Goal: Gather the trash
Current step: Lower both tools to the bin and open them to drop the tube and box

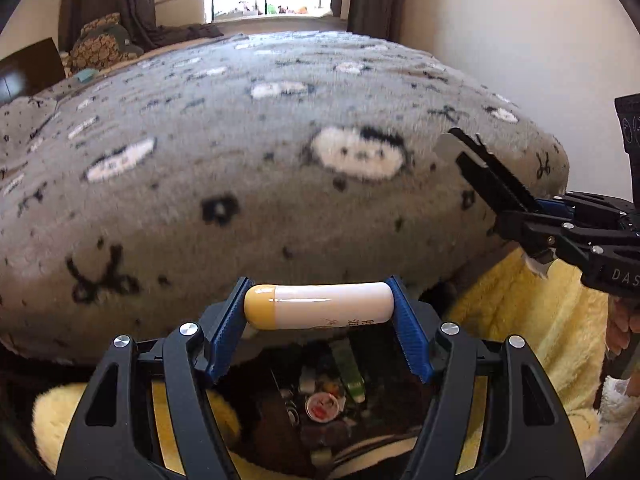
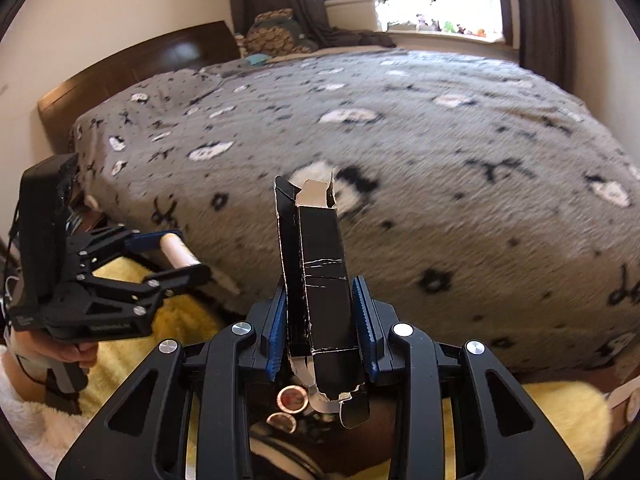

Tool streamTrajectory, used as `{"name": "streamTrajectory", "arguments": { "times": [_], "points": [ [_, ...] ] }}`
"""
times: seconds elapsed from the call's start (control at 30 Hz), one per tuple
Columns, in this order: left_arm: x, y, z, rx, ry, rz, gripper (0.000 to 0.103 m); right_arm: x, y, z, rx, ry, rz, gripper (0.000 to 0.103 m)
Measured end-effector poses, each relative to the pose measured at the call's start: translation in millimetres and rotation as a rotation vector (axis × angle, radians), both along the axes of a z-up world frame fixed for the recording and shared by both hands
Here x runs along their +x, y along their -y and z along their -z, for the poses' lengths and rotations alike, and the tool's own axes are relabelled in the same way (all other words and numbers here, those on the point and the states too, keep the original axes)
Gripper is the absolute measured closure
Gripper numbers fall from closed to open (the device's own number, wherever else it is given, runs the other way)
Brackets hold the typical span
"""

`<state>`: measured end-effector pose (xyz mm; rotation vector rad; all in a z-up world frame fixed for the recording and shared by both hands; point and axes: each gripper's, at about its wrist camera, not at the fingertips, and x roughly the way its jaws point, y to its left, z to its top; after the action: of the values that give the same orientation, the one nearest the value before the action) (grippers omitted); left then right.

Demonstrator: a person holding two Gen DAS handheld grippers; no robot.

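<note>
My left gripper [image 1: 320, 314] is shut on a white tube with a yellow cap [image 1: 320, 308], held crosswise between the blue pads. In the right wrist view, my right gripper [image 2: 320, 292] is shut on a flattened black carton [image 2: 320, 264] that stands upright, with torn white flaps at both ends. Each gripper shows in the other's view: the right gripper [image 1: 534, 220] with its carton [image 1: 492, 172] at the right, and the left gripper [image 2: 185, 254] with the tube [image 2: 176, 252] at the left. A dark bin of trash [image 1: 276, 408] lies directly below both grippers.
A bed under a grey patterned fleece blanket [image 1: 260, 168] fills the space ahead, with a brown headboard [image 2: 132, 68] at the left. A yellow fluffy rug [image 1: 532, 320] surrounds the bin. Round lids [image 2: 293, 398] lie in it. A hand [image 2: 68, 354] grips the left handle.
</note>
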<state>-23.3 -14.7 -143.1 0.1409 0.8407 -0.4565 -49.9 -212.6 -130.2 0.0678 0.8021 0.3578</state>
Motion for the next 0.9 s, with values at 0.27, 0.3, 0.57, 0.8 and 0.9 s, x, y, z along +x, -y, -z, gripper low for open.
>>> {"name": "streamTrajectory", "arguments": {
  "times": [0.27,0.3,0.57,0.8,0.9],
  "points": [
    [-3.5,-9.8,73.2,0.01,-0.17,-0.044,0.038,3.2,-26.8,56.4,-0.037,-0.125,-0.046,0.071],
    [-3.3,-10.0,80.2,0.014,-0.184,-0.049,0.038,2.7,-29.0,62.5,-0.047,-0.136,-0.045,0.071],
    [-3.5,-5.8,121.4,0.048,-0.271,-0.074,0.038,7.6,-45.0,107.1,-0.09,-0.247,-0.079,0.071],
    [-0.1,0.5,151.6,0.085,-0.339,-0.069,0.038,18.5,-48.7,129.1,-0.103,-0.311,-0.072,0.071],
    [5.4,-3.2,158.3,0.087,-0.359,-0.074,0.038,23.5,-49.4,138.1,-0.089,-0.34,-0.057,0.071]
  ]
}}
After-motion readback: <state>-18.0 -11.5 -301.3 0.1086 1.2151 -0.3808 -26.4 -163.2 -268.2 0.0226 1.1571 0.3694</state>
